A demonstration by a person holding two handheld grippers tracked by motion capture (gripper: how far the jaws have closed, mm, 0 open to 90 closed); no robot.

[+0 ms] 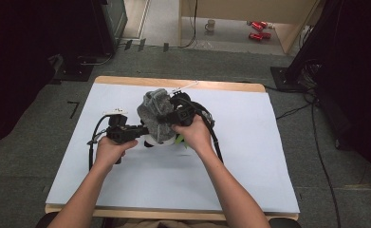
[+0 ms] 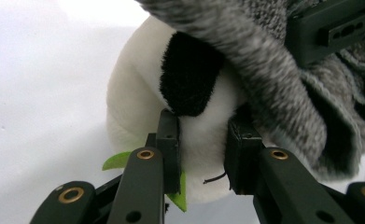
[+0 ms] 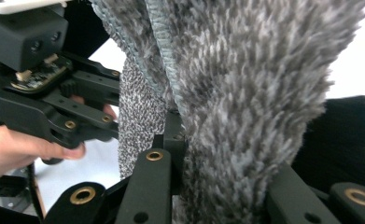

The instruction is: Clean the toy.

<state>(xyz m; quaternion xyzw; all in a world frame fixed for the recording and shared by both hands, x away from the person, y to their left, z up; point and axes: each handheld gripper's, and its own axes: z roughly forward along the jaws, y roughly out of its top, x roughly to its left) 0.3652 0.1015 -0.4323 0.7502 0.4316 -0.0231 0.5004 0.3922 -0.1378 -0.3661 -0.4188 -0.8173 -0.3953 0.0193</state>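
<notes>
Plush panda and grey fuzzy cloth, both pinched mid-table.

I had the panda toy (image 2: pixel 143 98) near the centre of the white table cover (image 1: pixel 249 171), the grey fuzzy cloth (image 1: pixel 153 111) draped over it from its 12 o'clock. My left gripper (image 1: pixel 143 129), at the toy's 9 o'clock, was clamped on its white body; my right gripper (image 1: pixel 166 117), coming in from 3 o'clock, was pinching the cloth. A green leaf piece (image 2: pixel 117 160) showed under the toy.
</notes>
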